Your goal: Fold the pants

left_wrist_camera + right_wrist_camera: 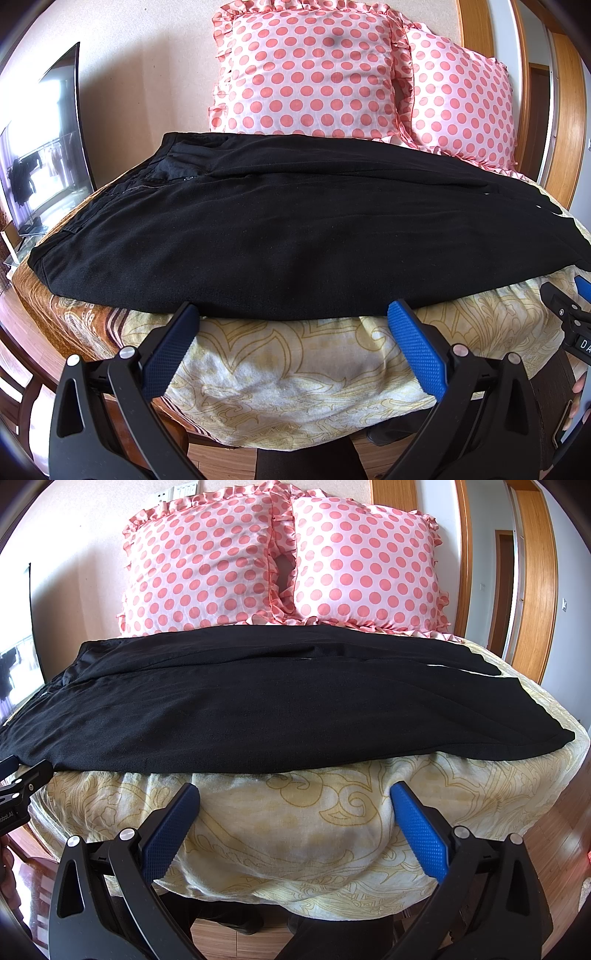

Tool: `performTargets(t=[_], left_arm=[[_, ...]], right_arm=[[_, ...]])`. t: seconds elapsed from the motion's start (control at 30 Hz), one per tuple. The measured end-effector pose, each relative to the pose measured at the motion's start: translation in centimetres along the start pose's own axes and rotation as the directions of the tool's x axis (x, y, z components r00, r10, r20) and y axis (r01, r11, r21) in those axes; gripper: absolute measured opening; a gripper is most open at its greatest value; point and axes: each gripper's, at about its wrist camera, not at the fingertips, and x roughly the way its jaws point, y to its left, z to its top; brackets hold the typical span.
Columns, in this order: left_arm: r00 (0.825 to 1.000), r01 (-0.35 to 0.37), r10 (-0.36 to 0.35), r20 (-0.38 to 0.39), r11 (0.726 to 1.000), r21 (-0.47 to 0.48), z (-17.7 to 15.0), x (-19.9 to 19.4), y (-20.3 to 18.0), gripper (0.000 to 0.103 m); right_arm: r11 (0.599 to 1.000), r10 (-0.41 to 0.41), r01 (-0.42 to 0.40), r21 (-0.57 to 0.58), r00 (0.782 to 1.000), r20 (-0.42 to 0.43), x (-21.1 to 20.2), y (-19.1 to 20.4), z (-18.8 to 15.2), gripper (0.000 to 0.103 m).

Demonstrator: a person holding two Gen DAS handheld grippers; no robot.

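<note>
Lying along the bed's (295,354) near edge, the limp pants (280,236) are best pinched at the hems; both grippers (291,339) (295,819) are held released.

The black cloth pants (288,229) lie flat across the bed with its yellow patterned sheet (295,369), waistband to the left. Behind them two pink dotted frilled pillows (280,561) stand side by side. Both tongs, left (291,314) and right (295,794), sit before the near edge.
</note>
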Motion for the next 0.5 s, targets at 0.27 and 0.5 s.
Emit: performTargets(t=[0.27,0.5], left_arm=[[1.000,0.000,0.000,-0.001,1.000,-0.001,0.00,0.00,0.00,0.101],[1.000,0.001,-0.001,-0.007,1.000,-0.002,-0.11,-0.02,0.04,0.101]], right_arm=[[1.000,0.000,0.000,0.001,1.000,-0.002,-0.04,0.02,0.04,0.102],[1.000,0.002,-0.002,0.004,1.000,-0.018,-0.11,-0.04,0.03,0.102]])
